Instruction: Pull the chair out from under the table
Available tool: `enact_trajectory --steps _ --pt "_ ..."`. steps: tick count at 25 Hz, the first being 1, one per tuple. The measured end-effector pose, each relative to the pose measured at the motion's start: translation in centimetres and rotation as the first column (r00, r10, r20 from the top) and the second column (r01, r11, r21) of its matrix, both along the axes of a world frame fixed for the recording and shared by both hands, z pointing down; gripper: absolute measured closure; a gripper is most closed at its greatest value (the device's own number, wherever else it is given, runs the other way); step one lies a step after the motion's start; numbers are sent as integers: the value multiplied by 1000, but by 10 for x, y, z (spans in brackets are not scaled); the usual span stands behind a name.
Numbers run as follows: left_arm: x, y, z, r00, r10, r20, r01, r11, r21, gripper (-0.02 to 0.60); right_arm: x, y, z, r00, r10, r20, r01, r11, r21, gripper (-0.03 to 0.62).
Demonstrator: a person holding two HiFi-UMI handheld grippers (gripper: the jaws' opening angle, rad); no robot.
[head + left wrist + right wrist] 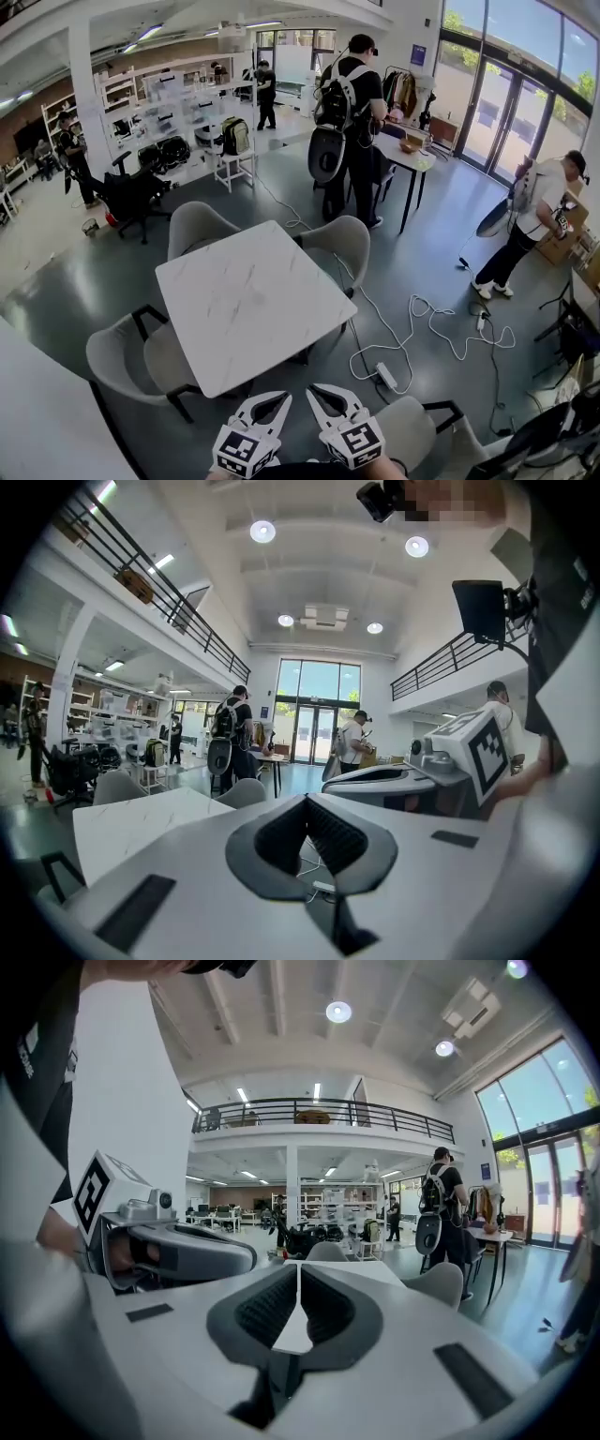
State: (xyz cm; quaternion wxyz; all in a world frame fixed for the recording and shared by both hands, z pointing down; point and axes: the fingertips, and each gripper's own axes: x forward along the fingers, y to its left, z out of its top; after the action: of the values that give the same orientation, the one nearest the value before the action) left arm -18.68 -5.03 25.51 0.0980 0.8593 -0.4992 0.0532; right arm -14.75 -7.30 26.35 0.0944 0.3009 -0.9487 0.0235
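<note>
A white marble-topped table (253, 300) stands in the middle of the head view with grey shell chairs tucked around it. One chair (195, 228) is at the far left, one (345, 242) at the far right and one (127, 361) at the near left. A fourth chair (411, 429) sits at the near right, just right of my grippers. My left gripper (274, 401) and right gripper (325, 395) hover side by side off the table's near corner. Both are shut and empty, touching no chair. Left gripper (305, 800) and right gripper (298, 1268) point roughly level across the tabletop (349, 1270).
A white cable with a power strip (386, 376) snakes over the floor right of the table. A person with a backpack (349, 122) stands by a second table (405, 155) behind. Another person (534, 220) bends at the right. A black office chair (131, 197) stands far left.
</note>
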Motion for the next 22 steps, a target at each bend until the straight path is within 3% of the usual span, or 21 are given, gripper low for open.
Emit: enact_trajectory --steps 5,12,22 --pt "-14 -2 2 1000 -28 -4 28 999 -31 577 -7 -3 -7 1000 -16 20 16 1000 16 571" --pt "-25 -6 -1 998 -63 -7 63 998 -5 577 -12 -6 -6 998 -26 53 26 1000 2 571" --pt "-10 -9 2 1000 -24 15 24 1000 -10 577 -7 3 -8 997 -30 75 33 999 -32 571"
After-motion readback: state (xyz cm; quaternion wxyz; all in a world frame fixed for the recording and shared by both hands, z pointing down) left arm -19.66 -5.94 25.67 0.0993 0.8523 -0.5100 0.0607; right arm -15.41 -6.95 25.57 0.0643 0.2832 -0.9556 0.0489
